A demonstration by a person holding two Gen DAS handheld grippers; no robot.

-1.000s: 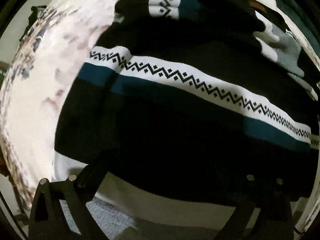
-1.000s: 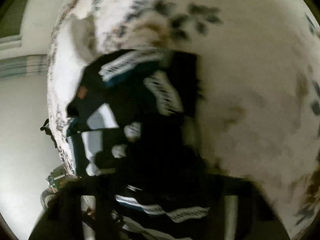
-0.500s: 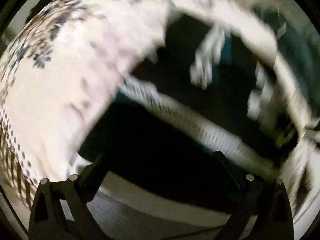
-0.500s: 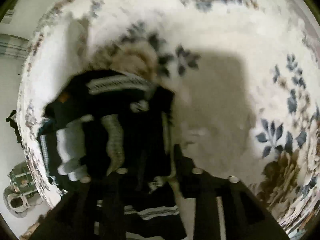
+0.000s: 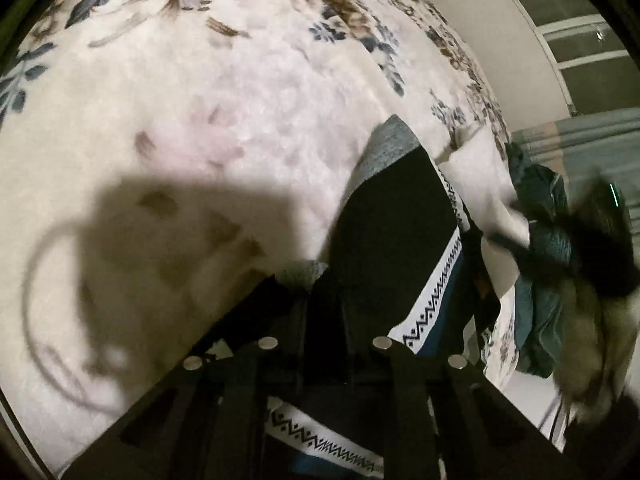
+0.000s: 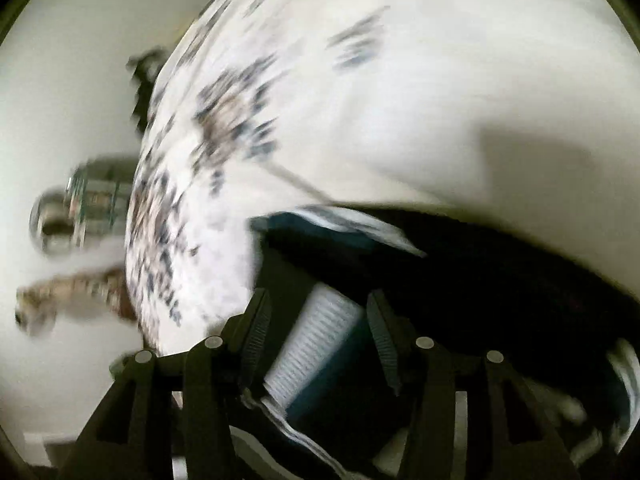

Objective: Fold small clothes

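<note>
Folding this sweater (image 5: 394, 236) well seems to call for carrying both gripped edges across together, level and taut, so the knit lands flat on the floral blanket (image 5: 224, 128) of the bed without bunching. On the left, the left hand-held gripper (image 5: 324, 344) has its jaws drawn close on a dark fold of the sweater, the cloth hanging from it above the blanket. Rightward in that view, a heap of teal and dark clothes (image 5: 548, 264) lies near the bed's edge. The right hand-held gripper (image 6: 316, 344), in a motion-blurred view, has its jaws partly closed around a ribbed white and teal band of the same sweater; whether the fingers actually pinch it I cannot tell. It looks a soft, heavy knit: mostly black, with white zigzag-patterned stripes, teal bands and a grey ribbed hem.
</note>
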